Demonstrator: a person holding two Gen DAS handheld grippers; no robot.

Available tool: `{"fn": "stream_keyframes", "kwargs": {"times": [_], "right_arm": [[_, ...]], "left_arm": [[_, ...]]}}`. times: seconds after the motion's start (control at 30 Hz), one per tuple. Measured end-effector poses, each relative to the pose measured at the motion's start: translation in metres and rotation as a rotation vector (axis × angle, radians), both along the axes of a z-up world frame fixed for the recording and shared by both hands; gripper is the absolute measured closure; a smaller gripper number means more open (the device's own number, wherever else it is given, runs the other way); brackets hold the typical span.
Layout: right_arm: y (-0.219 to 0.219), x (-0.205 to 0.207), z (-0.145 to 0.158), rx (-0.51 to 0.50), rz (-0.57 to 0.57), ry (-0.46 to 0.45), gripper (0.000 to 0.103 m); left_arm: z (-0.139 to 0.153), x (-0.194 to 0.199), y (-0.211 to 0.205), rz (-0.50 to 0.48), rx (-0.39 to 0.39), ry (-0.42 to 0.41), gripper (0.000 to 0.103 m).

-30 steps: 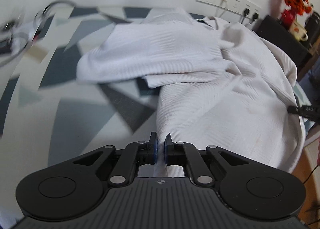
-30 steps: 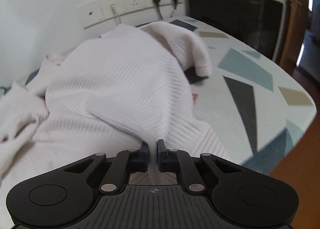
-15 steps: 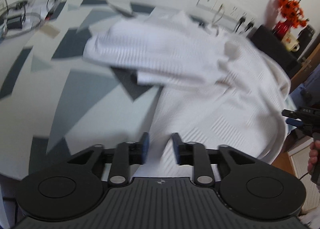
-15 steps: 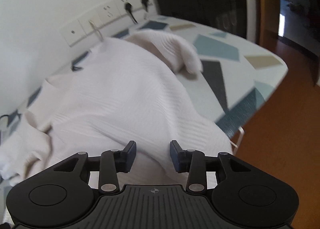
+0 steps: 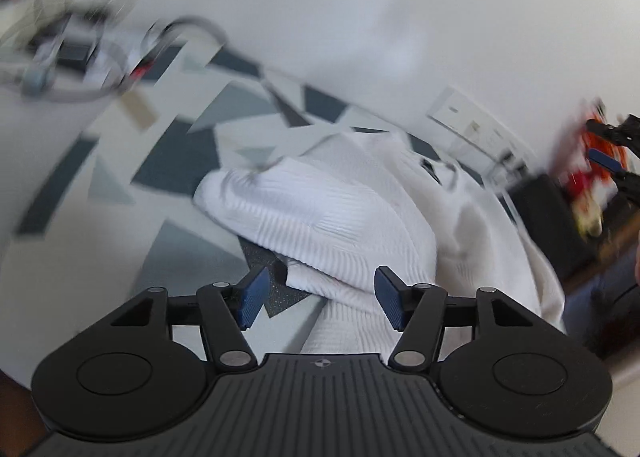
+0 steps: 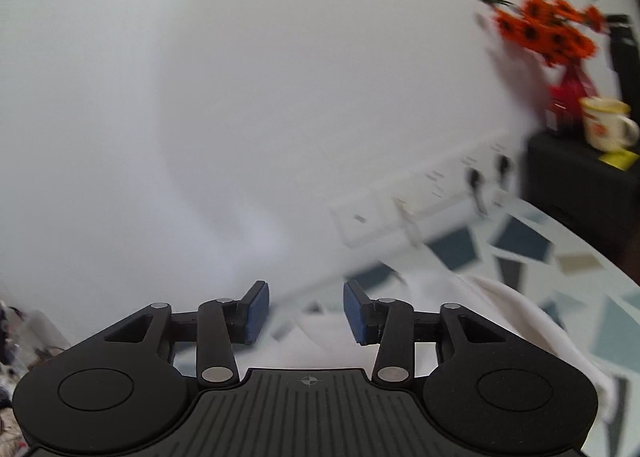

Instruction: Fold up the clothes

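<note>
- Left gripper [image 5: 320, 299]: jaws stood wide apart and held nothing; the blue pads [image 5: 251, 298] faced each other across an open gap, above the near part of the garment.
- White garment [image 5: 340, 225]: a ribbed white knit lay bunched on the table [image 5: 80, 193], its folded sleeve or flap draped over the body of the fabric; the lower edge of that flap lay between the left fingers in the left wrist view, without visible contact.
- The table carried a pattern of grey, dark and pale triangles; the garment reached toward its far right edge, near the wall.
- Right gripper [image 6: 306, 313]: jaws likewise stood apart, empty; the view pointed mostly at the white wall [image 6: 240, 97], with only a strip of the garment [image 6: 520, 321] visible low and to the right, on the patterned tabletop.
- The right gripper also showed in the left wrist view, at the far right edge [image 5: 612, 161], apart from the cloth.
- Wall sockets [image 6: 440, 193]: a row of outlets with two dark plugs ran along the wall behind the table.
- Black cabinet [image 6: 580, 185]: it stood at the table's far right end and bore a mug [image 6: 606, 123] and a red vase of orange flowers [image 6: 548, 29].
- Cables [image 5: 80, 57]: a blurred tangle lay at the table's far left; detail could not be resolved.
</note>
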State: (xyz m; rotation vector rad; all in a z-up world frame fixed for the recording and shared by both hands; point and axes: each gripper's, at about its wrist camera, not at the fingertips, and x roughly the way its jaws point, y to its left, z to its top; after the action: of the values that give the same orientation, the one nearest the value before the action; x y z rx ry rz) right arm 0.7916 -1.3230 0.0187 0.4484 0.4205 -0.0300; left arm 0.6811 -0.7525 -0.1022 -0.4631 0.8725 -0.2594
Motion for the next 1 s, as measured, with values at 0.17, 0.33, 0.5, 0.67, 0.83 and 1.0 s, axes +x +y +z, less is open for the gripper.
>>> {"fn": "stream_keyframes", "kwargs": {"times": [0.17, 0.33, 0.5, 0.67, 0.83, 1.0], "right_arm": [[0.016, 0.091, -0.041, -0.012, 0.114, 0.11, 0.059], [0.028, 0.182, -0.108, -0.077, 0.251, 0.278, 0.059], [0.038, 0.255, -0.168, -0.092, 0.329, 0.373, 0.059], [0.05, 0.298, -0.205, -0.07, 0.418, 0.464, 0.061], [0.062, 0.315, -0.217, -0.078, 0.553, 0.505, 0.095], [0.058, 0.323, -0.205, -0.046, 0.551, 0.423, 0.098]], "left_arm": [[-0.03, 0.018, -0.014, 0.061, -0.052, 0.116, 0.032], [-0.054, 0.053, -0.037, 0.144, -0.106, 0.229, 0.031], [-0.07, 0.085, -0.057, 0.238, -0.093, 0.276, 0.053], [-0.063, 0.104, -0.055, 0.335, -0.071, 0.254, 0.092], [-0.055, 0.128, -0.047, 0.412, -0.01, 0.243, 0.094], [-0.037, 0.162, -0.027, 0.494, 0.035, 0.176, 0.094]]}}
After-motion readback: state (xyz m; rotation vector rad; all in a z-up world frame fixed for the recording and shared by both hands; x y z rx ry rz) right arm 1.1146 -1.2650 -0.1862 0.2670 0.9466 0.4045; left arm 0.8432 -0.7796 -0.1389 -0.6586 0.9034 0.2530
